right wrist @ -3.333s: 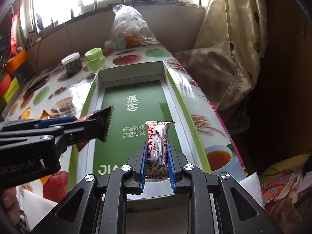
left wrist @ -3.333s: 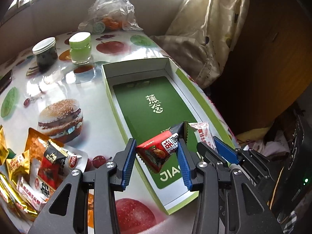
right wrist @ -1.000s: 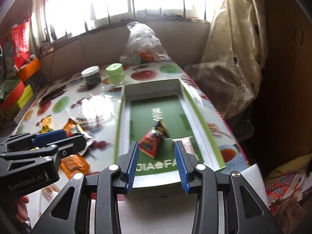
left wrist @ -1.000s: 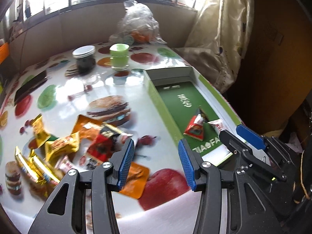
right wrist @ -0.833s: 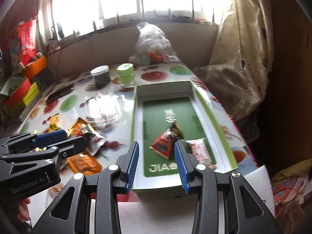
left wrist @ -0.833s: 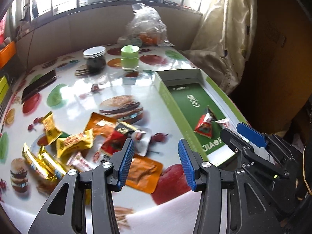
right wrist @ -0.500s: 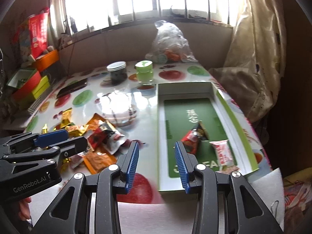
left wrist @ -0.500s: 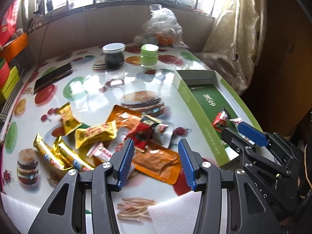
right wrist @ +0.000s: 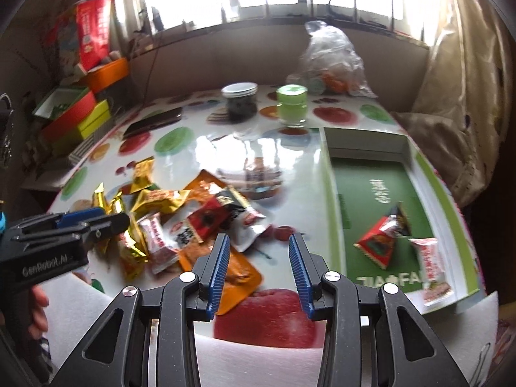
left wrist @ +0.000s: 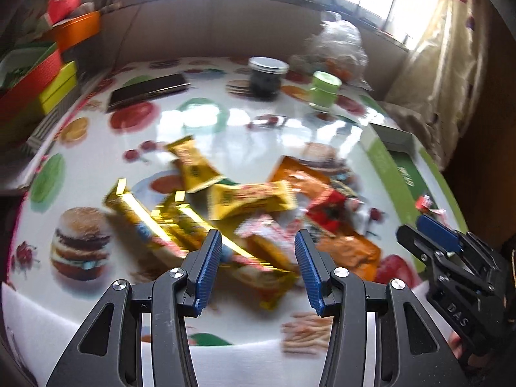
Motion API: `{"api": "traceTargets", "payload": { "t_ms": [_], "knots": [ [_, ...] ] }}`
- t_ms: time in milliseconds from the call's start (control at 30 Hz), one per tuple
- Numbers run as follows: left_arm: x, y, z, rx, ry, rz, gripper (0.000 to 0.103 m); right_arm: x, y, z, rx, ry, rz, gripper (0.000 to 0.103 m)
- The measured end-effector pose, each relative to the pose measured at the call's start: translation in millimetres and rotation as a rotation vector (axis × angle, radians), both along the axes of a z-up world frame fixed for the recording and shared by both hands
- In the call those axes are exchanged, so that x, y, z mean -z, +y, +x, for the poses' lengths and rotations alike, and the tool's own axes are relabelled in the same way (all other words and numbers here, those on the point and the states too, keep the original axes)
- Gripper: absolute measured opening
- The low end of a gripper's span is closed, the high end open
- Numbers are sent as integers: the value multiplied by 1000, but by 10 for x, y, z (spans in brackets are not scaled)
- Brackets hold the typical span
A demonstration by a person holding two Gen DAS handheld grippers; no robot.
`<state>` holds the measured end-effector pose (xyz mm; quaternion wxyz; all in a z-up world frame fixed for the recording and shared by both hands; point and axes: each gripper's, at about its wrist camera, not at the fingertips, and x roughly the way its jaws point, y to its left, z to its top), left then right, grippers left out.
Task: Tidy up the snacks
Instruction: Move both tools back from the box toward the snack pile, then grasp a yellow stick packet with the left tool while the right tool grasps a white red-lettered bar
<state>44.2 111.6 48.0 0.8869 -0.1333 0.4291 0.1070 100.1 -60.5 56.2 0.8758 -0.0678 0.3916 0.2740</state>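
Observation:
A heap of snack packets (left wrist: 245,200) in gold, orange, red and pink wrappers lies on the fruit-printed table; it shows in the right wrist view as the same pile (right wrist: 180,216). My left gripper (left wrist: 258,242) hangs open just above the near side of the pile, nothing between its blue pads. My right gripper (right wrist: 259,245) is open and empty over the orange packet (right wrist: 235,277) at the pile's right edge. The green and white box (right wrist: 329,193) to the right holds a red triangular packet (right wrist: 380,242) and a pink packet (right wrist: 430,264).
At the back stand a dark jar (right wrist: 240,101), a green-lidded jar (right wrist: 292,104) and a clear plastic bag (right wrist: 332,58). A black phone (right wrist: 153,124) lies at the left, coloured boxes (right wrist: 77,116) beyond it. A curtain (right wrist: 458,96) hangs at the right.
Both grippers, open and empty throughout the last second, swung left from the green box to over the snack pile. The red and pink packets held earlier now lie in the box.

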Motion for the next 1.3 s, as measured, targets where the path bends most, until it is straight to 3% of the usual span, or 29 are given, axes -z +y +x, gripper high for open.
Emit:
{"api": "traceTargets", "payload": {
  "t_ms": [233, 467, 1100, 1300],
  "knots": [
    [75, 413, -144, -102, 15, -16, 48, 77, 293, -31, -83, 16, -12, 37],
    [143, 617, -211, -145, 21, -47, 48, 152, 618, -47, -178, 32, -24, 37],
    [319, 950, -124, -216, 41, -124, 48, 395, 1103, -92, -329, 100, -68, 37],
    [397, 946, -39, -208, 62, -148, 48, 416, 1108, -93, -330, 118, -63, 30]
  ]
}}
